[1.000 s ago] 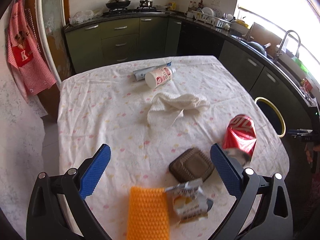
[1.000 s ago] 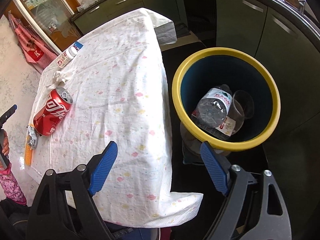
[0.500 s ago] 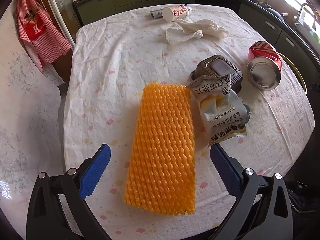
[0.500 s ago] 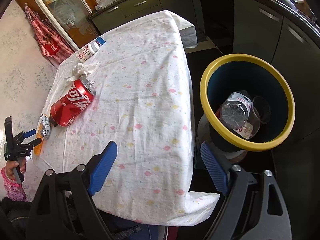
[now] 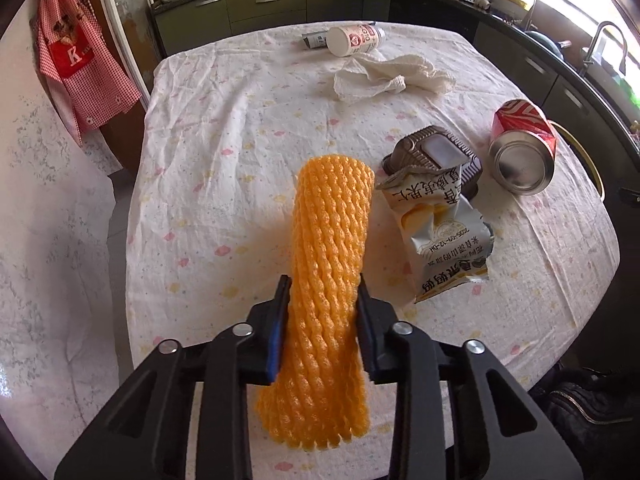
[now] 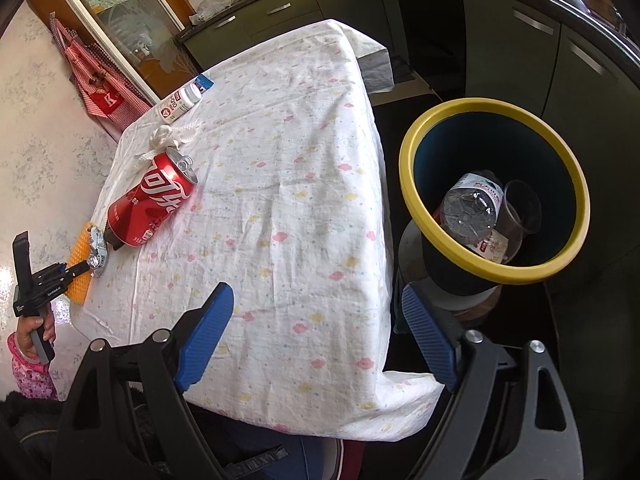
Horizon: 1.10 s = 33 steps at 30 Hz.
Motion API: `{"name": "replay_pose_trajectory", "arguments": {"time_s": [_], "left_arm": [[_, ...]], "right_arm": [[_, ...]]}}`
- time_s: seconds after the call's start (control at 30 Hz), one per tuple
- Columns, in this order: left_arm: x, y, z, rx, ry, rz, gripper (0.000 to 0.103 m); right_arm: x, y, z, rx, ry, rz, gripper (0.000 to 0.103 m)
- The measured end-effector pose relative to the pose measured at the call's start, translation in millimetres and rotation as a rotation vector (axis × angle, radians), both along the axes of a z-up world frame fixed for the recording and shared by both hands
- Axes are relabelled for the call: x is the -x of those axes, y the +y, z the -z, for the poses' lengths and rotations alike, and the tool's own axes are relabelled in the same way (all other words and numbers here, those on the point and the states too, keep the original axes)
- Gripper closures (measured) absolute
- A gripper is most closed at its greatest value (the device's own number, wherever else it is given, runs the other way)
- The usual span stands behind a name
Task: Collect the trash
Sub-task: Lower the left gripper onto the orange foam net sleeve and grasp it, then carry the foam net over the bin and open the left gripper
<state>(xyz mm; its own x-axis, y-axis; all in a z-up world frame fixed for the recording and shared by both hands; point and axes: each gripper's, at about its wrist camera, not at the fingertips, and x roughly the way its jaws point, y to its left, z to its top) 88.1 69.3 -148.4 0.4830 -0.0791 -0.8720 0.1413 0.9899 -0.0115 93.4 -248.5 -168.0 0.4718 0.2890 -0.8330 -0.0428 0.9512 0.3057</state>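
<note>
My left gripper [image 5: 322, 300] is shut on an orange foam net sleeve [image 5: 330, 256], squeezing it narrow over the table's near edge; it also shows in the right wrist view [image 6: 80, 256]. Beside it lie a silver snack wrapper [image 5: 438, 232], a brown plastic tray [image 5: 434, 156], a red cola can [image 5: 522, 144], a white crumpled cloth [image 5: 390, 76] and a white bottle [image 5: 354, 40]. My right gripper [image 6: 316, 336] is open and empty over the table's corner, left of the yellow-rimmed bin [image 6: 416, 176], which holds a plastic bottle [image 6: 474, 208] and a cup [image 6: 522, 208].
The table wears a white flowered cloth [image 5: 224, 128]. Dark kitchen cabinets [image 5: 264, 4] run along the back and right. A red checked apron [image 5: 80, 64] hangs at the left. A black bag [image 5: 588, 408] lies low at the right.
My left gripper has closed on the orange foam net, squeezing it narrow. My right gripper has drifted a little, still open; the bin has shifted slightly in its view.
</note>
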Motion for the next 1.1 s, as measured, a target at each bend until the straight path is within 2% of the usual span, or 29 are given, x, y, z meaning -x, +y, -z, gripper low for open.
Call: {"name": "replay_pose_trajectory", "arguments": {"time_s": [0.03, 0.2, 0.4, 0.53, 0.73, 0.93, 1.1], "left_arm": [[2.0, 1.5, -4.5, 0.005, -0.013, -0.003, 0.084], [11.1, -1.7, -38.3, 0.008, -0.105, 0.005, 0.086], [5.9, -52.6, -88.7, 0.023, -0.195, 0.147, 0.086], [-11.4, -117.9, -110.4, 0.054, -0.216, 0.309, 0.086], [-46.8, -240.0, -120.7, 0.086, -0.2, 0.546, 0.086], [-78.8, -370.2, -110.4, 0.111, -0.142, 0.728, 0.086], [-106.7, -466.7, -83.8, 0.102, -0.065, 0.792, 0.085]], "right_arm": [[0.2, 1.4, -0.1, -0.001, -0.001, -0.003, 0.021], [0.7, 4.8, -2.1, 0.0, -0.012, -0.008, 0.021], [8.6, -8.9, -8.2, 0.005, -0.044, 0.035, 0.021], [21.1, -29.7, -10.5, 0.023, -0.067, 0.099, 0.021], [43.7, -65.1, -0.9, 0.016, -0.068, 0.194, 0.021], [66.4, -96.2, 9.0, 0.008, -0.067, 0.278, 0.021], [79.1, -115.5, 15.4, -0.012, -0.067, 0.322, 0.021]]}}
